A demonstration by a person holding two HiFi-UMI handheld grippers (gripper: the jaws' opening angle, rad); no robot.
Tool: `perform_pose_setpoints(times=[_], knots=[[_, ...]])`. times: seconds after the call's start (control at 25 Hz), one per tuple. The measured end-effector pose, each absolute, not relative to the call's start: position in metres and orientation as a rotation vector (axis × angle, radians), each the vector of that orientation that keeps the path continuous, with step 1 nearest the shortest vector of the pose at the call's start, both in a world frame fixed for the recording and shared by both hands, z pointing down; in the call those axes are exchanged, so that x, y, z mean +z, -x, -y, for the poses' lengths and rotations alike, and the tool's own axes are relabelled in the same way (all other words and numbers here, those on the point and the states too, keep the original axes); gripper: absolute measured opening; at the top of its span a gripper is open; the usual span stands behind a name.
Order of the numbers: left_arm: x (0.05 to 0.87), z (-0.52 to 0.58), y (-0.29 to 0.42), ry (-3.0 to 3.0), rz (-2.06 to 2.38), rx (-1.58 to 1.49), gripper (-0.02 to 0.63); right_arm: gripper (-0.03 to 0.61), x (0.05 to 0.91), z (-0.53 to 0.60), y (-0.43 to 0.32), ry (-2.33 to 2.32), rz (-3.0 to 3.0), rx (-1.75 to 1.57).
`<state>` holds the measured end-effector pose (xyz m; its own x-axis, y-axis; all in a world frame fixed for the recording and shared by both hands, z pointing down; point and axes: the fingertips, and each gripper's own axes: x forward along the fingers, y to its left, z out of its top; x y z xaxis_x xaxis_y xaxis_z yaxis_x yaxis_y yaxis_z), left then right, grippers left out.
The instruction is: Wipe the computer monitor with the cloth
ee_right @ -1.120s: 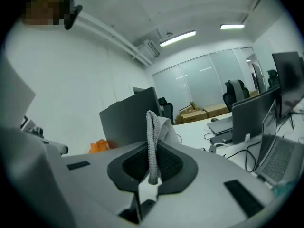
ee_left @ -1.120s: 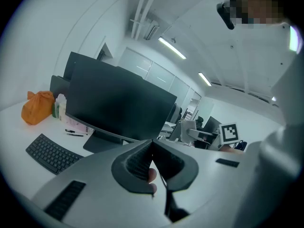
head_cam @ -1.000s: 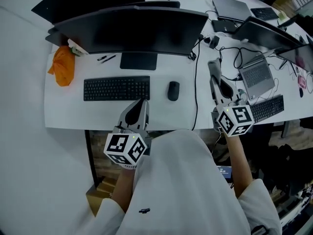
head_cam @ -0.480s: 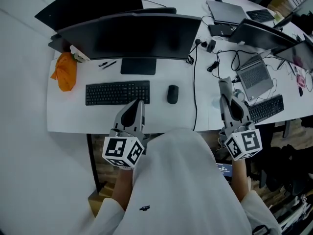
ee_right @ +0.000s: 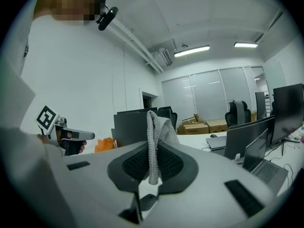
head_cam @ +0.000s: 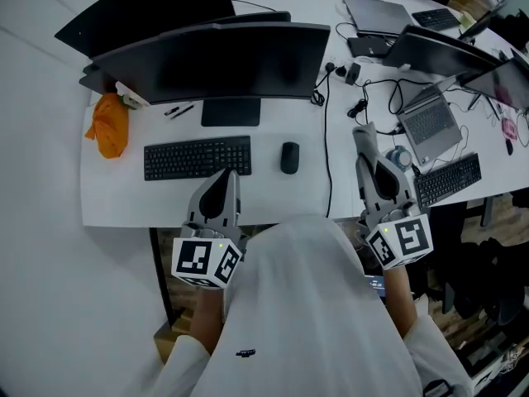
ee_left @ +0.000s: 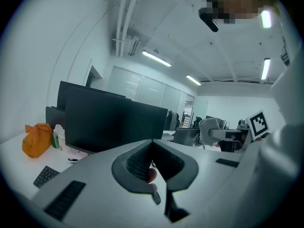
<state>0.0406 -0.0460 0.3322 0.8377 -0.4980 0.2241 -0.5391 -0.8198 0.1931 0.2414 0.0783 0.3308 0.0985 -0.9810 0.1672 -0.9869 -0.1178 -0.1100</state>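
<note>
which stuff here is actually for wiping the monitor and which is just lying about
For the job: computer monitor, cloth, right hand-held gripper clamped on it.
Lying about: keyboard, mouse, pens, orange bundle, laptop.

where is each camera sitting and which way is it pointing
Head view: on the person's head, looking steeply down at the desk and monitor; shows left gripper, right gripper and white top.
Left gripper view: on the left gripper, looking along its shut jaws at the monitor; the right gripper shows at right.
Right gripper view: on the right gripper, looking along jaws shut on the cloth toward the monitor; the left gripper shows at left.
Shared: all three show the monitor and orange bundle.
</note>
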Motion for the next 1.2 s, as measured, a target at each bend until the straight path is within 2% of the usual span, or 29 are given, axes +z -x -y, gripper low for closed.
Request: perform_pose_setpoints(times=[1.2], knots=[[0.338,0.038,-0.049,-2.740,0.790,0.287,0.014,0.017,0.333,-0.079,-0.239,-2.252,2.098,0.318]])
